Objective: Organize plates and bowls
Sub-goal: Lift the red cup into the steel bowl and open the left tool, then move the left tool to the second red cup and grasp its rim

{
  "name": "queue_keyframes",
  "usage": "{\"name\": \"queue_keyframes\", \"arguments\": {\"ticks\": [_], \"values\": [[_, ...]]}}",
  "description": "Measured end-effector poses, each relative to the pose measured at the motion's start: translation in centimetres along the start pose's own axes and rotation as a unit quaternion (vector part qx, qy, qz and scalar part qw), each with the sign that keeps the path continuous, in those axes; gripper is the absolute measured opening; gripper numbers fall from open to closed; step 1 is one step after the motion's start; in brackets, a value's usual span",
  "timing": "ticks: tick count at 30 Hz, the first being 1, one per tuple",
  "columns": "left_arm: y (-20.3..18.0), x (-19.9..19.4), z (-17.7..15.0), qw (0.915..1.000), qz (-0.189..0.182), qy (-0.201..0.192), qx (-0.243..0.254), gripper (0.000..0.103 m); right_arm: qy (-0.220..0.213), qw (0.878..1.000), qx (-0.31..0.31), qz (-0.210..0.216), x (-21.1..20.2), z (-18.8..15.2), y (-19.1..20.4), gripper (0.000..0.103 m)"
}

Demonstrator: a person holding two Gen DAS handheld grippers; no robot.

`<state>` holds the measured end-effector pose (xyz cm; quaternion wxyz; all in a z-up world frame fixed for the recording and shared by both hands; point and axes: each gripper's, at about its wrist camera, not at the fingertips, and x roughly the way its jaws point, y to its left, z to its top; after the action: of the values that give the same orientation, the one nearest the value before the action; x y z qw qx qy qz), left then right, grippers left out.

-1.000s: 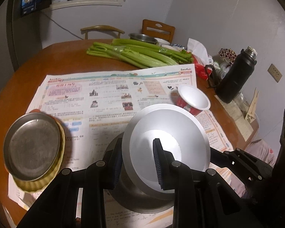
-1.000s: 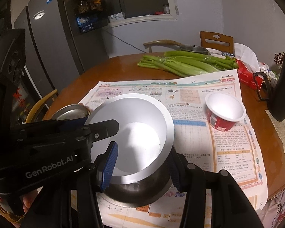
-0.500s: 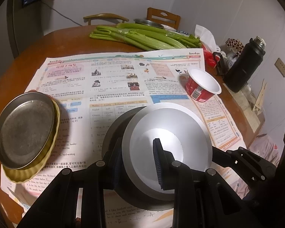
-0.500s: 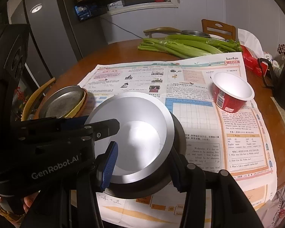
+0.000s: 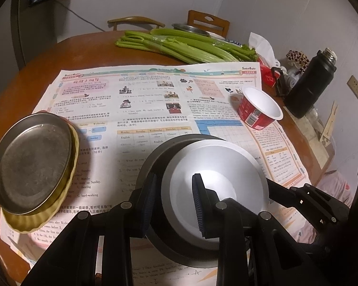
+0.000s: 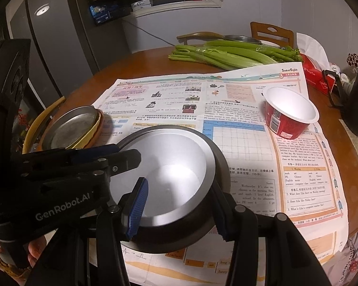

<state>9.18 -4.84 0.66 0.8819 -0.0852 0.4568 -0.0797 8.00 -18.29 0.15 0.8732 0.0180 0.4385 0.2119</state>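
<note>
Over the last second the silver bowl, carried between the 2 grippers, has come down until it sits nested in the dark metal bowl on the newspaper; a second ago a clear gap showed between them. That reads as the stacking step being nearly done, with only the release left.

The left gripper is clamped on the silver bowl's left rim, 1 pad inside and 1 outside. The right gripper is clamped on the right rim the same way, its far finger pressed against the outer wall.

Taking the dark metal bowl as landmark: the silver bowl lies inside it, tilted slightly; the steel plate on the yellow dish sits well to its left; the red paper cup stands beyond it to the right, and the celery far behind.
</note>
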Motion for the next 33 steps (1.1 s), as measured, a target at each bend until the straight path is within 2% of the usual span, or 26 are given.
{"name": "queue_keyframes", "arguments": {"ticks": [16,22,33], "values": [[-0.3,-2.8,1.6,0.9989,-0.009,-0.046,-0.006,0.034,-0.030,0.999,0.026,-0.019,-1.6,0.6,-2.0,0.051],[-1.6,-3.3,2.8,0.9983,-0.014,-0.057,0.004,0.039,-0.045,0.998,0.035,-0.030,-2.7,1.3,-3.5,0.051],[-5.2,-2.2,5.6,0.9976,-0.024,-0.056,0.033,0.045,-0.073,0.993,0.075,-0.054,-4.4,2.9,-8.5,0.051]]}}
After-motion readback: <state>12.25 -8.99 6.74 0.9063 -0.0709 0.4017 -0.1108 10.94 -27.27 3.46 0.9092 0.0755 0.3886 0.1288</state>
